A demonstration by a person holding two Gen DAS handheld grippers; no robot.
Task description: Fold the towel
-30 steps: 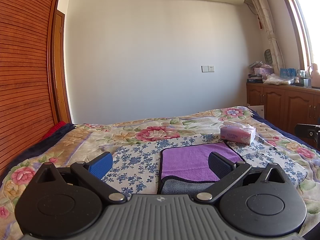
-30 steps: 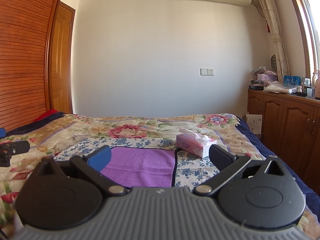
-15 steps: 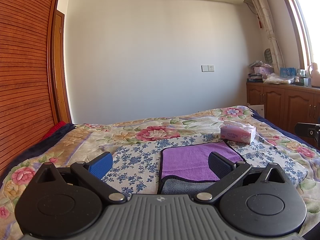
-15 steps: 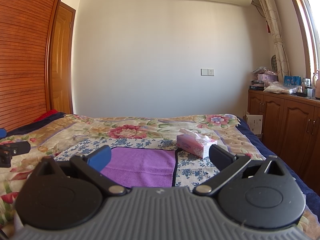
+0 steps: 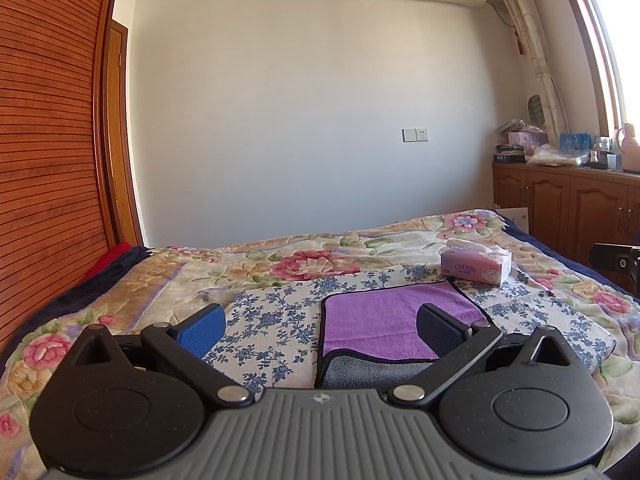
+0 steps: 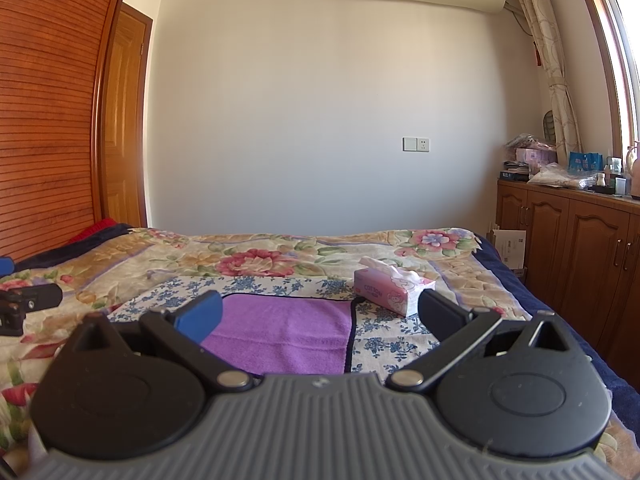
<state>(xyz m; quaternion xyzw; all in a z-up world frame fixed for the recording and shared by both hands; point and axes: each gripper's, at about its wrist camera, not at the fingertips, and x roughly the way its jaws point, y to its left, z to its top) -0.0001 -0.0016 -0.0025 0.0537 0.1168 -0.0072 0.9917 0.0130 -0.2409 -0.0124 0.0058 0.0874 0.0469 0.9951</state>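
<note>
Both pairs of fingers are standing spread wide and holding nothing: the left gripper (image 5: 322, 326) is hovering low in its frame over the blue-flowered cloth (image 5: 272, 320), the right gripper (image 6: 320, 314) likewise at lower centre of its own view. The purple towel (image 5: 384, 324) is lying flat at lower centre, its near edge turned up to show a grey underside, its far right corner close beside the pink tissue box (image 5: 476, 266). A careless lift is risking the soft flowered cloth being pinched along with the towel, or the tissue box being knocked across the floral bedspread (image 6: 256, 260). Against the frames from a second and half a second earlier, nothing is showing any visible shift.
</note>
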